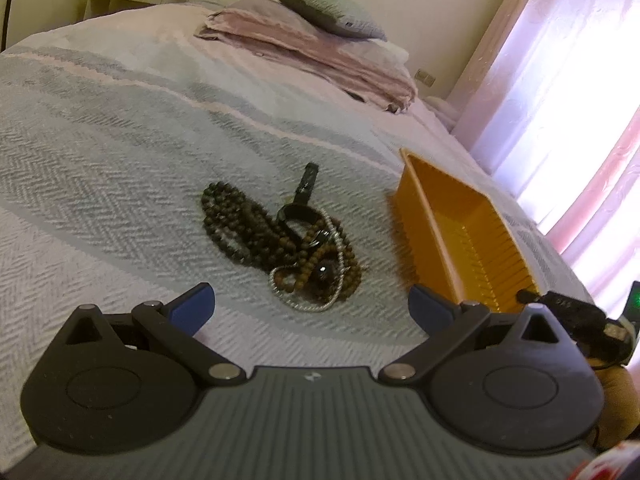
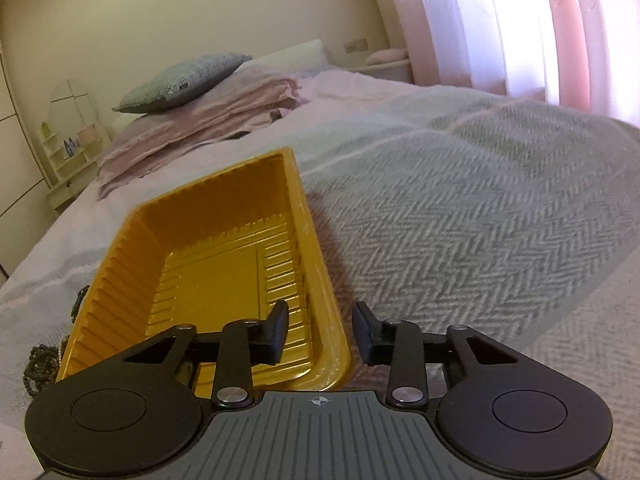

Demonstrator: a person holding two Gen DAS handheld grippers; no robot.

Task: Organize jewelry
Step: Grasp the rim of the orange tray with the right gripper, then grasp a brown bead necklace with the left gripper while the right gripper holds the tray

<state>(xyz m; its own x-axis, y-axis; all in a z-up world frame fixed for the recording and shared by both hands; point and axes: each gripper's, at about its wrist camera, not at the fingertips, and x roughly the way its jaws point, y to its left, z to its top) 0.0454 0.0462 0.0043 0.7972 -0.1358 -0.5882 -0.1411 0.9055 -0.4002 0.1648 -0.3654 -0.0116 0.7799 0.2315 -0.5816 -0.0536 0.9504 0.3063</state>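
The left tool (image 1: 312, 308) is hovering with its blue-padded fingers (image 1: 192, 306) spread wide and nothing between them, pointing down at the bed (image 1: 100, 160). Just ahead of it a tangled pile of jewelry (image 1: 280, 240) is lying on the herringbone cover: dark and brown bead strands, a silvery chain and a black ring-shaped piece. To its right the yellow tray (image 1: 460, 236) is sitting beside the pile. The right tool (image 2: 320, 332) is straddling the tray's (image 2: 224, 248) near right rim, one finger inside and one outside, narrowed but with a gap showing and not gripping. The tray is sitting empty. No readable writing is showing anywhere; only small logo marks on the tools' bodies.
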